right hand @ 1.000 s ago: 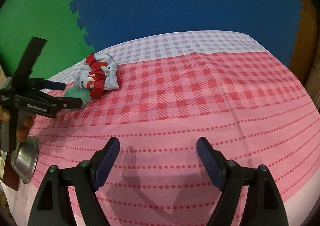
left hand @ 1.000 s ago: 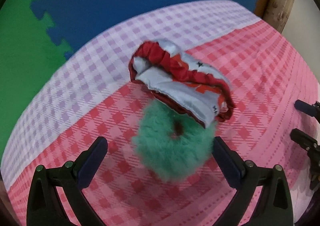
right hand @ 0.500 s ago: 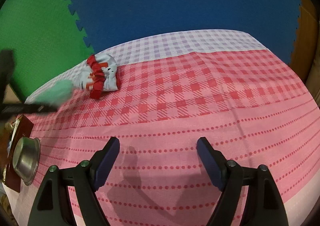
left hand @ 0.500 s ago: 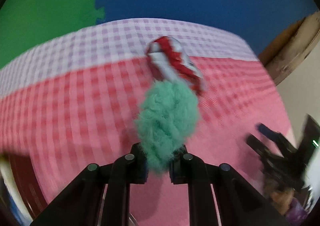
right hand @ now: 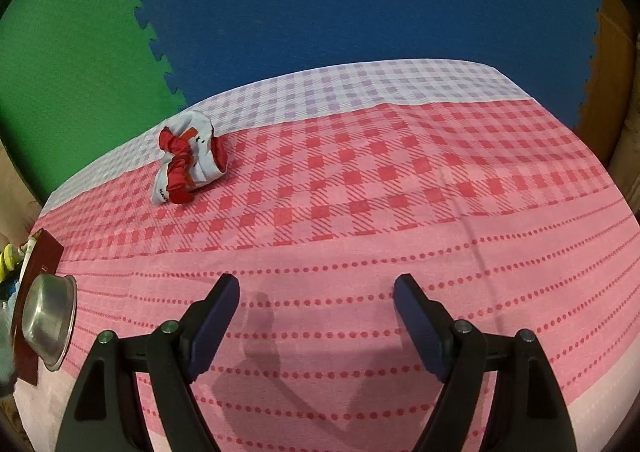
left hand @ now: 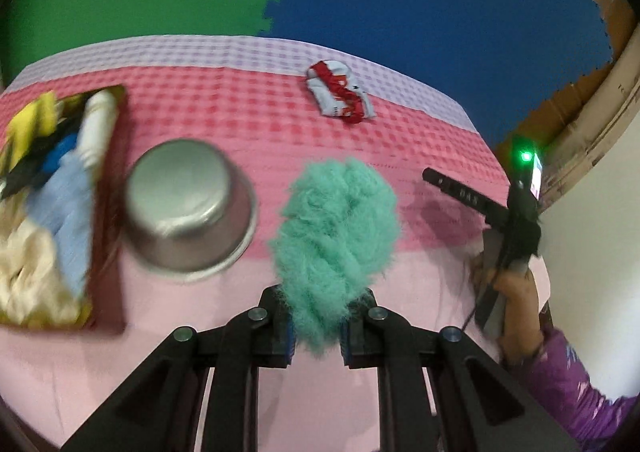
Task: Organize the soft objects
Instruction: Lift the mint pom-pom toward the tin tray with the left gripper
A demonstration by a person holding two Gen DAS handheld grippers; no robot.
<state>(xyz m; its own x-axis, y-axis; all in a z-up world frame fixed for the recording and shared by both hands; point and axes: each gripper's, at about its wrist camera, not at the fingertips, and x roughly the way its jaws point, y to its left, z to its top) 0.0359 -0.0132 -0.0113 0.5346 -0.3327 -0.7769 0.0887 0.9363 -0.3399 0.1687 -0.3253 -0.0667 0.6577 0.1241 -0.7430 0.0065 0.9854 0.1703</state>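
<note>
Table under a checked cloth (right hand: 360, 180): red-pink gingham across the middle, a lilac-and-white band at the far edge, dotted pink rows nearest me. Behind it a wall of foam mats (right hand: 340, 4), green at left, blue at right.

My left gripper (left hand: 317, 328) is clamped tight on a fluffy teal scrunchie (left hand: 336, 228), held clear above the cloth. Squeezed into a long tuft, its long axis runs straight out from the jaws, away from me.

A red-and-white fabric piece (right hand: 188, 162) lies crumpled near the far edge. An upturned steel bowl (left hand: 188, 208) sits beside a dark red tray (left hand: 108, 252) heaped with cloths.

My right gripper (right hand: 316, 312) hangs over the dotted rows, jaws spread wide, nothing between them.
</note>
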